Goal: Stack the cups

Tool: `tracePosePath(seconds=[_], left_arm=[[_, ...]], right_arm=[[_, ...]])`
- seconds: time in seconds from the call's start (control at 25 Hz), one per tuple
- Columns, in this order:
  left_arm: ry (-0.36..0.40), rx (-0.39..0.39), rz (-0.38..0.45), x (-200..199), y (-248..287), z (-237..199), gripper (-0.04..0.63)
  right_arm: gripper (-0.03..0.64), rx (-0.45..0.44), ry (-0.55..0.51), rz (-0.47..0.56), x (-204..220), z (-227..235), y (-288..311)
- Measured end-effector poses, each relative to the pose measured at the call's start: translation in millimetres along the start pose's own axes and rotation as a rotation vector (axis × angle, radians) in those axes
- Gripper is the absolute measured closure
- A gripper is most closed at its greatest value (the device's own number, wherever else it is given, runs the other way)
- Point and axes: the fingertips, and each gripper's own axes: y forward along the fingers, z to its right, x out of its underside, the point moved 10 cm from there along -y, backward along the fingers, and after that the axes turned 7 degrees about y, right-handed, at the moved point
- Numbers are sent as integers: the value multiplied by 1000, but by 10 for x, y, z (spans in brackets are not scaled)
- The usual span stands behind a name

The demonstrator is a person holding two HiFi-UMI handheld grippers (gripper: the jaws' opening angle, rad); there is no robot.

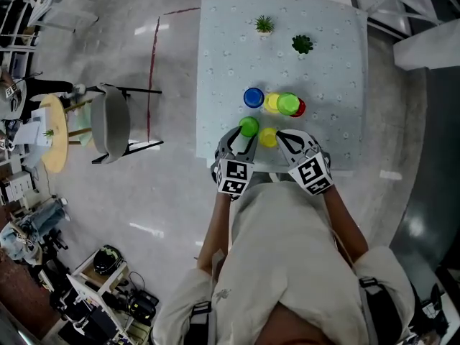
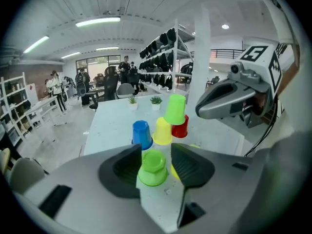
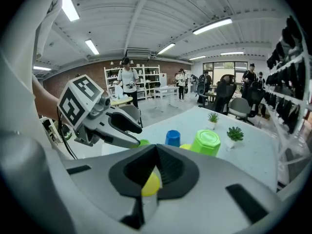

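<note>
Green cup between spread jaws of left gripper — right gripper pressed together beside yellow cup.

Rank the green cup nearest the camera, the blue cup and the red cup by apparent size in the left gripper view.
1. Light-green plastic cup; it's nearest the camera, so true size is unsure.
2. Blue plastic cup.
3. Red plastic cup, partly hidden.

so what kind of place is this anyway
Probably a robotics lab or shared workshop rather than a home: tall racks loaded with dark gear, office chairs on an open floor, shelves along the far wall, and strip lights on a bare industrial ceiling.
</note>
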Motion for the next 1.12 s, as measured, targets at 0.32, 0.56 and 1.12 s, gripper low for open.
tracePosePath(seconds=[0.32, 0.56, 1.12], left_arm=[[20, 44, -78, 243, 230, 4, 336], [28, 42, -100, 346, 349, -8, 333], [74, 25, -36, 183, 192, -49, 373]], right_arm=[[621, 35, 1, -18, 4, -48, -17], [621, 67, 12, -27, 40, -58, -40], [621, 92, 20, -15, 40, -84, -77]])
